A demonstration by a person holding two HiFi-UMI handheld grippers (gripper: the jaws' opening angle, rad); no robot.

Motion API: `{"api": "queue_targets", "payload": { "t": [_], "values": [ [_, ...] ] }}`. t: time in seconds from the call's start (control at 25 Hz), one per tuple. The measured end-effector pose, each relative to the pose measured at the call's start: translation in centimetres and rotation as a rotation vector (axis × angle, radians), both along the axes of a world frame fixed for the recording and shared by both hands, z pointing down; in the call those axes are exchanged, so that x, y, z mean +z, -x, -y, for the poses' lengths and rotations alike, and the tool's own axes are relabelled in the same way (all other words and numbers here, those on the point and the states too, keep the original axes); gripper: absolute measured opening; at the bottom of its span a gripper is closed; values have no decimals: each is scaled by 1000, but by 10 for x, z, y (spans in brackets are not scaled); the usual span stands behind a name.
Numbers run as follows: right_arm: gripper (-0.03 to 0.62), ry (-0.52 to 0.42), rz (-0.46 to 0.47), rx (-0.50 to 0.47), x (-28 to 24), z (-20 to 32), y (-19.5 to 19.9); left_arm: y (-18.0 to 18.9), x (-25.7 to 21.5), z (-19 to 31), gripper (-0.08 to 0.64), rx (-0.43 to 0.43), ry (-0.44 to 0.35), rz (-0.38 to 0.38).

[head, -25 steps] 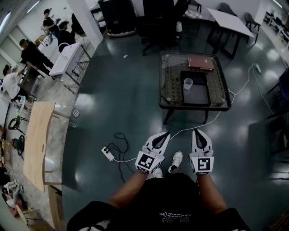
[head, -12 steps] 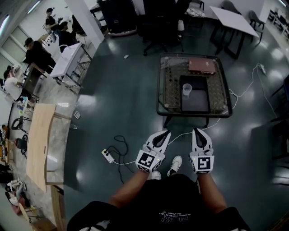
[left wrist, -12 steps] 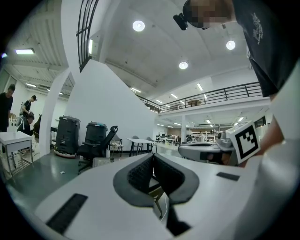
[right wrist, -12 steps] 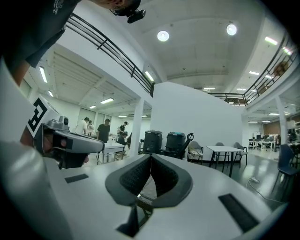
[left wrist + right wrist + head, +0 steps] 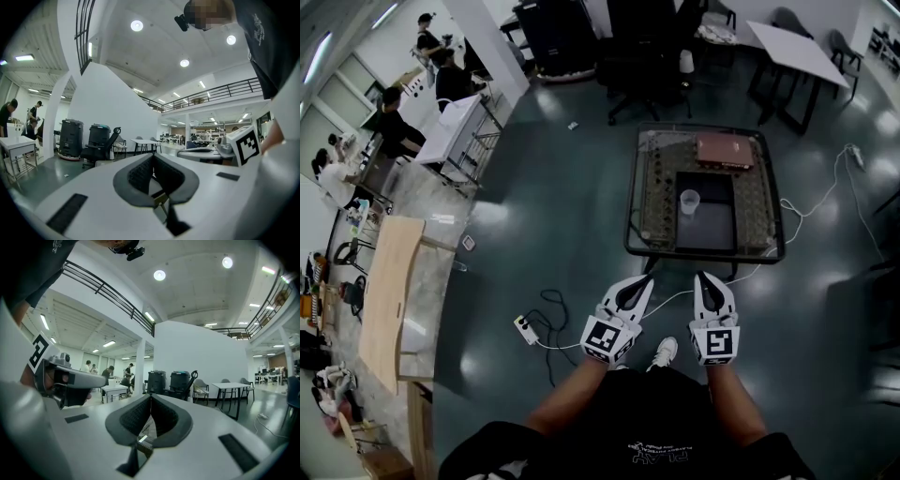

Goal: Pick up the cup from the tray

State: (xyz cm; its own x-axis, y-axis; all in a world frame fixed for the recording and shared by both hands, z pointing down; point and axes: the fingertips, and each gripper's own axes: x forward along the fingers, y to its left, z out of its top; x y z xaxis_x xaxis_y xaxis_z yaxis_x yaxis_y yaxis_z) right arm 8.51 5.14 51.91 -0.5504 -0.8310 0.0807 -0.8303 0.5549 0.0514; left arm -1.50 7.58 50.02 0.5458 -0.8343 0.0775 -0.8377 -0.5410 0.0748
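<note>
Both claws were closed and empty, and from where I stood the job had not begun. In the head view the left claw [image 5: 639, 283] and the right claw [image 5: 706, 281] were held low in front of the person, side by side, well short of the glass worktop [image 5: 649, 192] ahead. The dark tray [image 5: 712, 234] lay on that worktop, and the pale cup [image 5: 689, 201] stood upright in its left part, untouched. I could not tell whether anything was in the cup. Nothing else showed in the tray, and a flat brown box [image 5: 724, 150] lay beyond it. By my reckoning the whole task was left: the approach, the opening, the grasp and the lift. In the left gripper view the left claw [image 5: 152, 156] had its tips pressed together with nothing between them. It looked across the room at black bins [image 5: 71, 137], with no cup in sight. In the right gripper view the right claw [image 5: 151, 397] was likewise pinched tip to tip on nothing, and neither tray nor cup showed there.
</note>
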Motion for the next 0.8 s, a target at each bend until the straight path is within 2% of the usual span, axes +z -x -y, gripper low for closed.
{"api": "queue_targets", "payload": {
  "t": [0.36, 0.56, 0.8],
  "values": [
    [11, 20, 60, -32, -9, 20, 0, 3, -9, 13, 9, -55, -13, 13],
    [11, -7, 28, -60, -21, 31, 10, 15, -7, 28, 9, -81, -10, -3],
    [11, 4, 13, -52, -16, 66, 17, 20, -3, 63, 9, -60, -11, 2]
  ]
}}
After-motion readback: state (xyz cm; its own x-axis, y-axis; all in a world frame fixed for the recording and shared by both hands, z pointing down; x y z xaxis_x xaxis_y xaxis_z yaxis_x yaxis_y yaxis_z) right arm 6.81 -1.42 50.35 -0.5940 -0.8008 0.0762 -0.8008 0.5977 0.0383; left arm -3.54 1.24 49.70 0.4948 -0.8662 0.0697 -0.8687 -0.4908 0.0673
